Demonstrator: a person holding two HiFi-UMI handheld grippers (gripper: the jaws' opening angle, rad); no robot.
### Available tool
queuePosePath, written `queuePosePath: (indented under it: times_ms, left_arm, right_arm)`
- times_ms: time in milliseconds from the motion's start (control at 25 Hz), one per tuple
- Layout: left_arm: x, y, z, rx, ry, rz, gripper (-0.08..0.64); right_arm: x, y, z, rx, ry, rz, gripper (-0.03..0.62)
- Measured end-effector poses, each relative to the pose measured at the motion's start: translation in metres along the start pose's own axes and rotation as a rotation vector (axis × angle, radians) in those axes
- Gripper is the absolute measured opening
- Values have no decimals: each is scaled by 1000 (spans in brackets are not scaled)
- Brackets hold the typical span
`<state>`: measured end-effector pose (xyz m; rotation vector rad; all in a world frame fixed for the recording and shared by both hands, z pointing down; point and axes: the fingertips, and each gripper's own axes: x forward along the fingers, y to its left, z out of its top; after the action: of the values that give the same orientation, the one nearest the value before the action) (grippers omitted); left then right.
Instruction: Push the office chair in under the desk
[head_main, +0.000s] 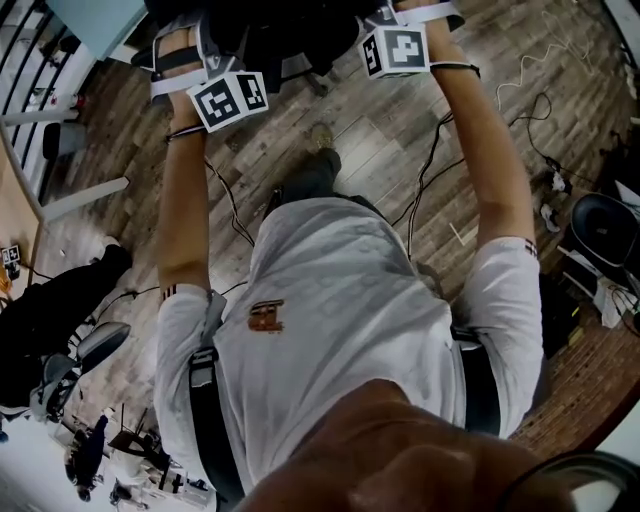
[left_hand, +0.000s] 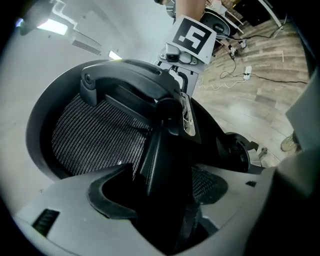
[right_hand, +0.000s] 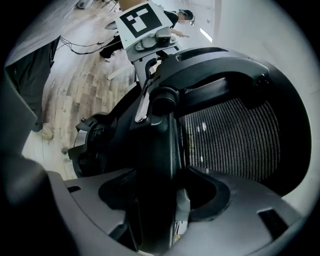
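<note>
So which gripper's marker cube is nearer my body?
The left gripper's cube: in the head view it sits lower, nearer your shirt, than the right gripper's cube.

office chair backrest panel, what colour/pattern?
The black plastic-framed office chair backrest has fine black mesh with a pale dotted weave. It shows best in the right gripper view.

Black cables (head_main: 432, 160) trail across the wood-plank floor (head_main: 385, 135). A white cord (head_main: 527, 62) lies looped farther right, above a dark round object (head_main: 603, 228).

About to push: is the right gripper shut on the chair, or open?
Shut. In its own view the right gripper has the black back frame of the office chair pinched between its jaws.
</note>
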<state>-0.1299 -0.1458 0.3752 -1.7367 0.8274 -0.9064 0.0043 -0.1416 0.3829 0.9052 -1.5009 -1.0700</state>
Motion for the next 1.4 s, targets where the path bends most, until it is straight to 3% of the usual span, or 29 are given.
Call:
queuePosePath:
  times_ms: [400, 1000, 1400]
  left_arm:
    - [100, 16, 16, -2, 64, 26, 343]
    - [193, 31, 42, -28, 122, 32, 344]
    - [273, 47, 44, -29, 224, 60, 342]
  right_arm:
    - [77, -29, -74, 4, -64, -8, 259]
    - [147, -60, -152, -3, -138, -11, 259]
    - [216, -86, -201, -28, -276, -4, 259]
